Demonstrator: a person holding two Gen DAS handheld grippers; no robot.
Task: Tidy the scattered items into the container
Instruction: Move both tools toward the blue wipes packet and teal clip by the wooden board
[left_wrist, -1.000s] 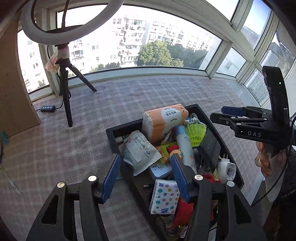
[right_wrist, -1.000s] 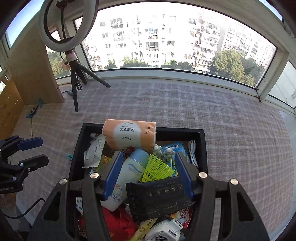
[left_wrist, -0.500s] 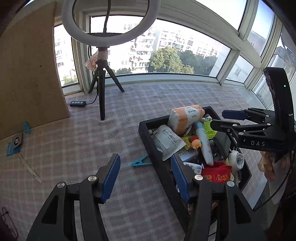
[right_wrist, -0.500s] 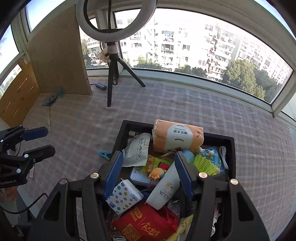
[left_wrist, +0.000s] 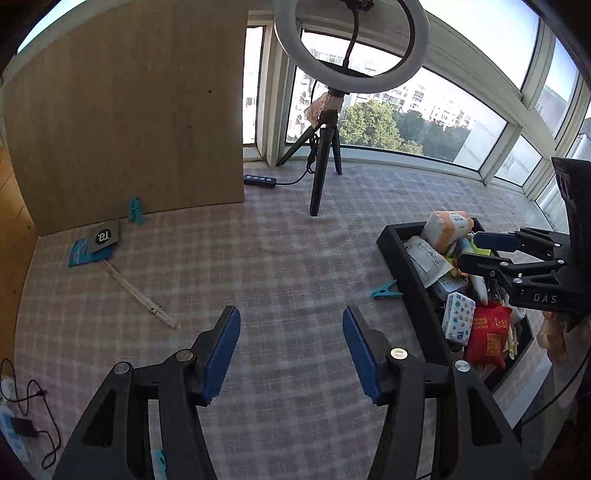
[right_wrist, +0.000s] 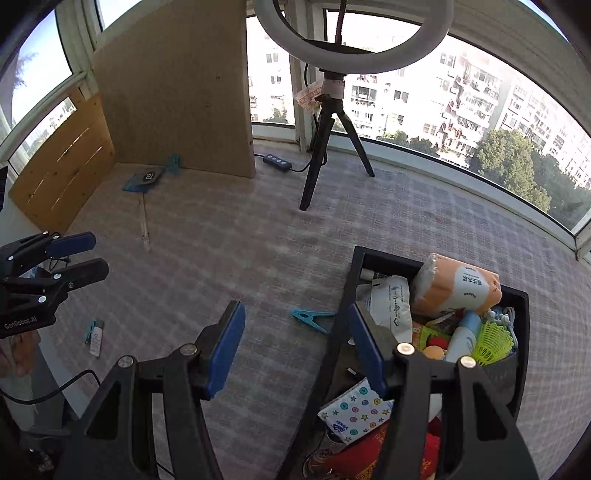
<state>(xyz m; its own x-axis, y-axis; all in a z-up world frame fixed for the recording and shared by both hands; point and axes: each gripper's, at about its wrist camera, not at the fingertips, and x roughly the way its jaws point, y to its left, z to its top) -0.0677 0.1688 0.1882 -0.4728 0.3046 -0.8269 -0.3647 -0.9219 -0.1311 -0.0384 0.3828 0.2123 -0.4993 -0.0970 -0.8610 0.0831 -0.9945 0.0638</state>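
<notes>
The black container (left_wrist: 410, 273) (right_wrist: 356, 269) is heaped with items: an orange tissue pack (right_wrist: 458, 290), a white pouch (right_wrist: 389, 306), a star-print tissue pack (left_wrist: 458, 321) and a red packet (left_wrist: 487, 332). A teal clothes peg (left_wrist: 386, 292) (right_wrist: 310, 319) lies on the checked cloth just left of the container. My left gripper (left_wrist: 291, 341) is open and empty, to the left of the container above the cloth. My right gripper (right_wrist: 295, 334) is open and empty, over the container's left wall and the peg.
A ring light on a black tripod (left_wrist: 325, 177) stands at the back with a power strip (left_wrist: 259, 181). A wooden board (left_wrist: 125, 122) leans at the left. A blue card (left_wrist: 90, 249), a wooden stick (left_wrist: 140, 293) and another teal peg (left_wrist: 135, 210) lie far left.
Both grippers have swung left and pulled back from above the container. The container now sits at the right of both views and more of the cloth shows. Both stay open.
</notes>
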